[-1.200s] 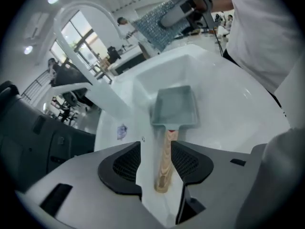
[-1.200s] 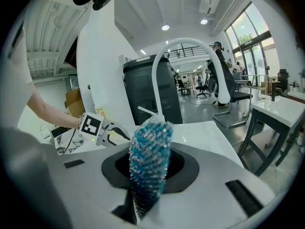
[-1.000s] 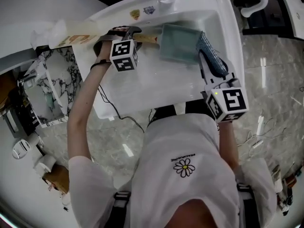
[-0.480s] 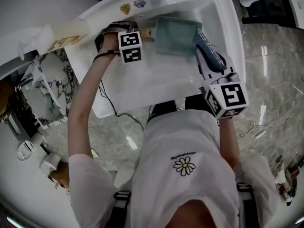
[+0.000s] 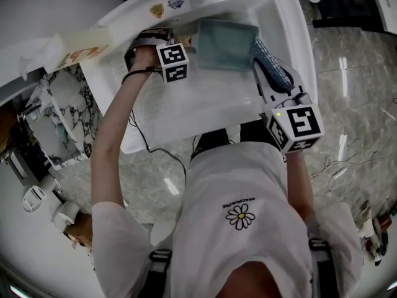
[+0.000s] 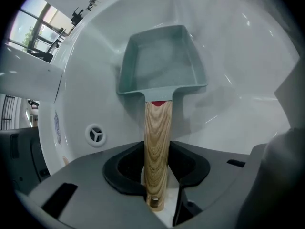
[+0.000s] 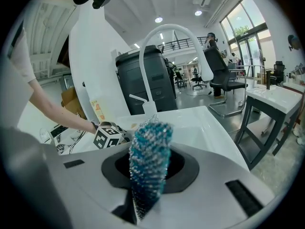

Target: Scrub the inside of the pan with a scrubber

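Setup step: left gripper point(image 6: 162, 194) jaws just closing round pan point(image 6: 162, 61) handle point(image 6: 157, 142), not yet clamped. Right gripper point(image 7: 145, 194) pinches blue scrubber point(image 7: 148, 156). Next, likely: clamp handle, lower scrubber into pan.

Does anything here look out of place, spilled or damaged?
Nothing stands out. The pan lies open side up in the sink, with no visible spill or damage, and the scrubber looks whole.

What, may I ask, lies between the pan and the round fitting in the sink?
Nothing; the left gripper view shows only bare sink wall between the pan and the fitting.
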